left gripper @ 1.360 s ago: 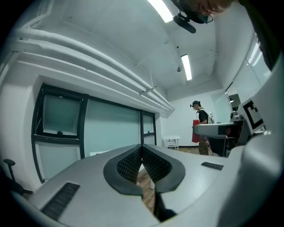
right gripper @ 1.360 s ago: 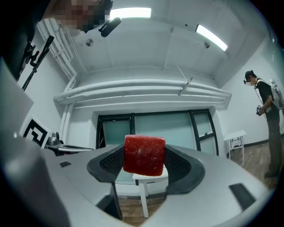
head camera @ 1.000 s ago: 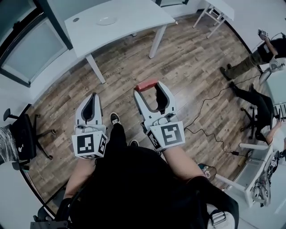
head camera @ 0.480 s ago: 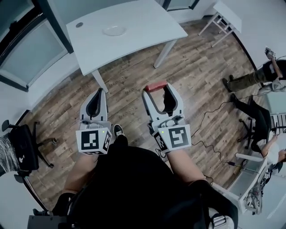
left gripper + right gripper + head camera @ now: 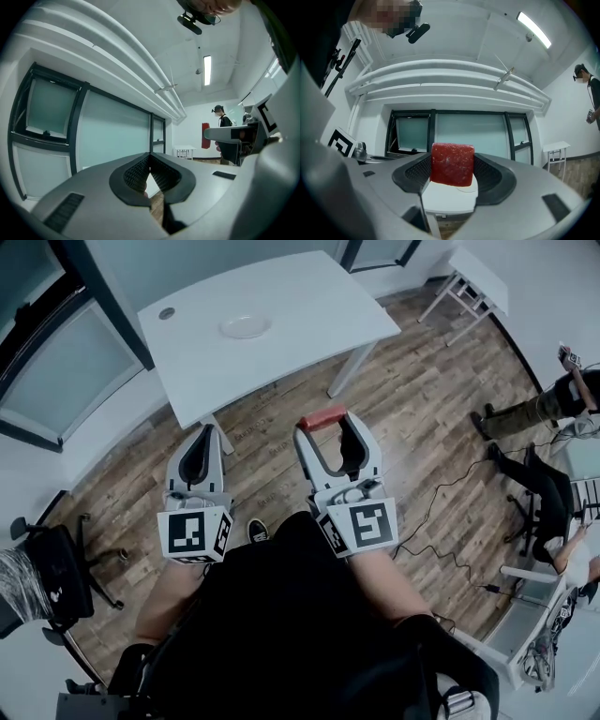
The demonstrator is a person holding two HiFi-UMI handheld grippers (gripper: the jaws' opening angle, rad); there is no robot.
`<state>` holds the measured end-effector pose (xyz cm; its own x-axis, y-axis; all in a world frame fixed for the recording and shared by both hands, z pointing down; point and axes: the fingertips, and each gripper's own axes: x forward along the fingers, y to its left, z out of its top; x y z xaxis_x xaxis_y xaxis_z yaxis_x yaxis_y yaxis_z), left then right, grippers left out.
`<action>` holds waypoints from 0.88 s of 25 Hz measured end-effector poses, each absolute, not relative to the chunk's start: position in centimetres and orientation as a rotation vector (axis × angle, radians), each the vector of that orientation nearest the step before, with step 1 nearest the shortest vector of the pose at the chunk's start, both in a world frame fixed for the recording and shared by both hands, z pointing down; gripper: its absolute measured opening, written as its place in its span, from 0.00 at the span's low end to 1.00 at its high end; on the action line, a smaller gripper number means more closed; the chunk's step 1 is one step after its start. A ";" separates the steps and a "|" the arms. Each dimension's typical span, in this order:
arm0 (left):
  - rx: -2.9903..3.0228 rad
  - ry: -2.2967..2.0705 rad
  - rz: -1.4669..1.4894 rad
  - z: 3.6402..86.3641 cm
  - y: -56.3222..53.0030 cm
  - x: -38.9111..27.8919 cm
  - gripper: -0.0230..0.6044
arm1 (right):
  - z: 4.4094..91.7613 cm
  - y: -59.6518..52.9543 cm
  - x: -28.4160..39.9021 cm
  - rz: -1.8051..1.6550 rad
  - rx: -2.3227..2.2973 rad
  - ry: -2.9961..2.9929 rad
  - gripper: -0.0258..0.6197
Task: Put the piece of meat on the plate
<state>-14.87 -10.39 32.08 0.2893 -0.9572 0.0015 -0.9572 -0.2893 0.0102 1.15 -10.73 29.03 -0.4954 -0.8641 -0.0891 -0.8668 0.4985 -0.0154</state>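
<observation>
At the far left a black office chair stands on the wooden floor, close to a glass partition with dark frames that closes that side. The left tool points level toward the white bench. It is clenched, its ribbed pads meet at the tips, and it holds nothing. Its tips lie just short of the bench's near left leg.

The bench's near edge runs on a slant across the top of the head view, and a strip of bare floor lies open between that edge and both tools. The plate sits on the left half of the bench top, well in from every edge. It is empty, and a small round grommet lies near the far left corner.

The right tool is parted to the width of the piece of meat, a red block pinched between its pads at the tips. The meat hangs over the floor, short of the bench and well apart from the plate.

To the right the floor is open up to a black cable, with seated people along the right edge.
</observation>
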 end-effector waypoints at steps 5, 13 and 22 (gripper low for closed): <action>2.495 -1.869 0.037 32.9 -13.9 -13.8 0.04 | 30.1 -14.6 1.9 0.006 -1.520 2.656 0.48; 2.423 -1.956 0.065 33.0 -21.6 -13.4 0.04 | 30.9 -23.5 2.2 -0.027 -1.405 2.715 0.48; 2.381 -2.000 0.106 33.2 -30.6 -9.6 0.04 | 31.3 -32.9 5.1 -0.049 -1.307 2.752 0.48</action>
